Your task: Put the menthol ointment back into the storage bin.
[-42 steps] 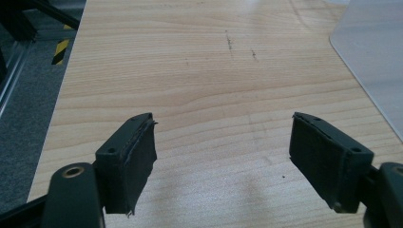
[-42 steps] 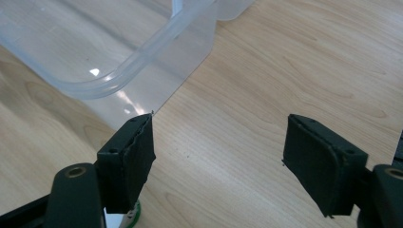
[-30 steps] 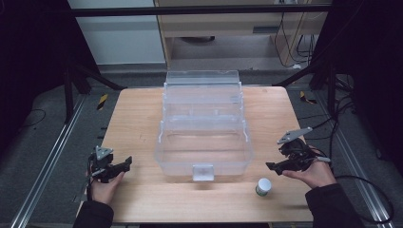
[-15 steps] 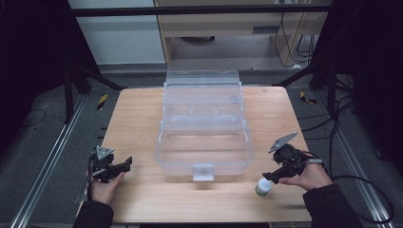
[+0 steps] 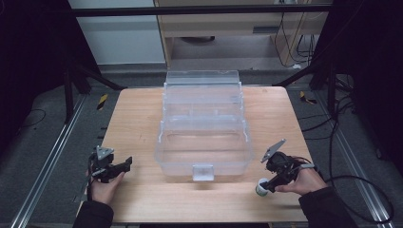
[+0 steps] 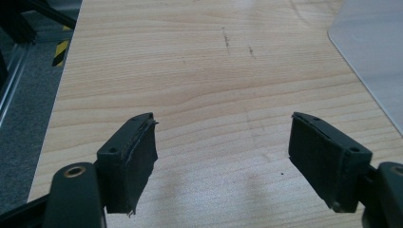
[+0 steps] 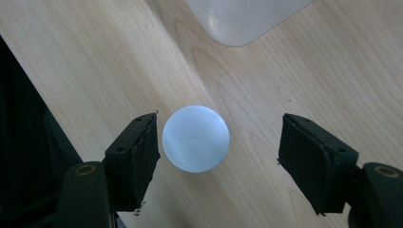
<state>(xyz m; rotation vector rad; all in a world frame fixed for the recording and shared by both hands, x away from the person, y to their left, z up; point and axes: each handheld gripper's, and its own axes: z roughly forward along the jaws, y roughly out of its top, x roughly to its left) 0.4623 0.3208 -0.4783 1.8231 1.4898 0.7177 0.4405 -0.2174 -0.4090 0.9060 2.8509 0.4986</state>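
Right gripper view, white-capped container (image 7: 196, 138) between spread jaws, body hidden beneath cap

The wooden bench (image 5: 138, 118) had a clear plastic box (image 5: 204, 142) mid-bench and a small white-topped container (image 5: 261, 187) near its front-right corner.

Wooden table (image 5: 138, 118) (light grain), black cables (image 5: 332, 123) on floor beyond.

The right gripper (image 7: 216, 159) points down at the wooden surface (image 7: 309, 71) with its jaws wide apart. A round white cap (image 7: 196, 138) sits between them, just beside one jaw. Beyond the cap lies a clear container's rounded corner (image 7: 242, 19).
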